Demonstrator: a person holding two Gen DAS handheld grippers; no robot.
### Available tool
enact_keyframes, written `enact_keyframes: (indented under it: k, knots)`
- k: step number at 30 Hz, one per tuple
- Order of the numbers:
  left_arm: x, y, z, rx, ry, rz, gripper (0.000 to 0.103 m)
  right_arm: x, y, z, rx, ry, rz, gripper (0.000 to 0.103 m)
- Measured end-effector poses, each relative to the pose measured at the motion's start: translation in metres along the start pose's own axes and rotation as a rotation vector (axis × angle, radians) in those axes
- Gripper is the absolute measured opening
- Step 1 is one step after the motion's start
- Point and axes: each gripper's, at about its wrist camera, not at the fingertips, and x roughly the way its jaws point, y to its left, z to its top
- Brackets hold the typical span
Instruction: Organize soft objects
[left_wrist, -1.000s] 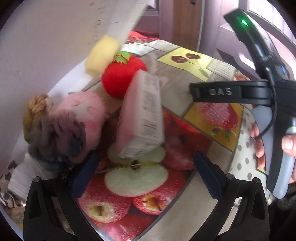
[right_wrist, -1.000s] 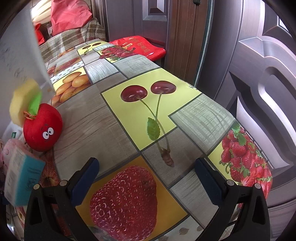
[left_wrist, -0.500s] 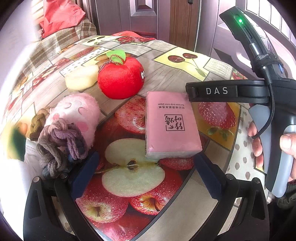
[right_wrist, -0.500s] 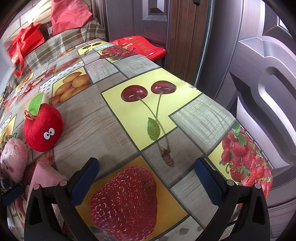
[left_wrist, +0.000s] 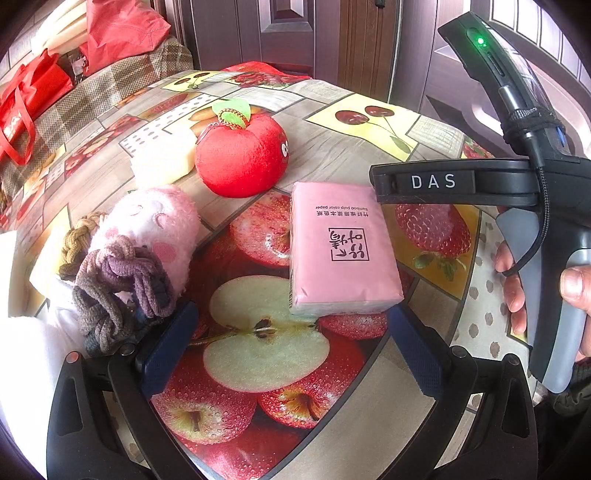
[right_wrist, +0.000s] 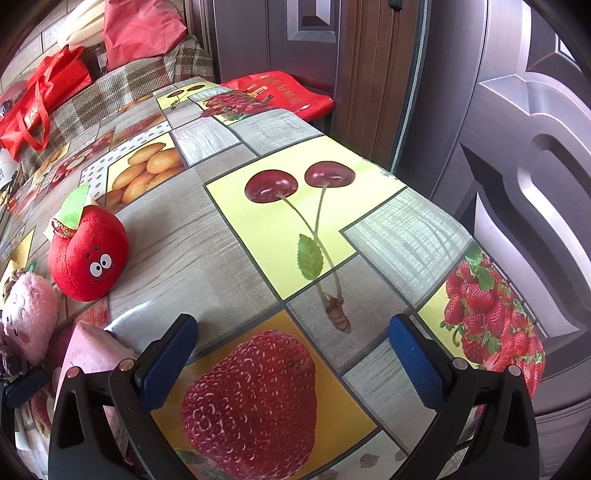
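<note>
The soft things sit bunched toward the left and centre of the left wrist view, as if heaped there to be sorted. The pink tissue pack lies flat at the centre, just past the left claw, whose blue pads are spread wide with nothing between them; my guess is that the claw is lined up on the pack because it is nearest and squarest. The red plush apple stands upright above it in the frame, with a pale yellow sponge touching its left side. A pink plush toy lies at centre left, and knotted ropes rest against its lower end.

The right claw, likewise wide apart and empty, hangs over a bare stretch of the fruit-printed surface, well clear of the pile, probably kept out of the way. A hand grips its handle at the right edge.
</note>
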Motion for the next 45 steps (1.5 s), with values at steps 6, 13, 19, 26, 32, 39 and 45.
enact_keyframes:
  k: [6, 13, 19, 26, 32, 39, 45]
  knots:
    - [0.0004, 0.0, 0.0004, 0.0, 0.0, 0.0, 0.102, 0.001, 0.0006, 0.0007, 0.0, 0.001, 0.0, 0.103]
    - [0.0004, -0.0001, 0.0004, 0.0, 0.0, 0.0, 0.102, 0.0006, -0.0001, 0.0001, -0.001, 0.001, 0.0, 0.103]
    - [0.0004, -0.0001, 0.0004, 0.0, 0.0, 0.0, 0.102, 0.0006, -0.0001, 0.0, -0.002, 0.001, 0.0, 0.103]
    - [0.0004, 0.0, 0.0004, 0.0, 0.0, 0.0, 0.102, 0.0006, -0.0002, 0.0, -0.001, 0.001, 0.001, 0.103]
    - [0.0005, -0.0001, 0.0004, 0.0, 0.0, 0.0, 0.102, 0.0007, 0.0001, 0.0001, -0.001, 0.002, 0.001, 0.103]
    - [0.0004, 0.0, 0.0004, 0.0, 0.0, 0.0, 0.102, 0.0007, 0.0002, 0.0, -0.001, 0.002, 0.001, 0.103]
    - [0.0004, 0.0, 0.0004, 0.0, 0.0, 0.0, 0.102, 0.0007, 0.0002, 0.0001, -0.001, 0.002, 0.001, 0.103]
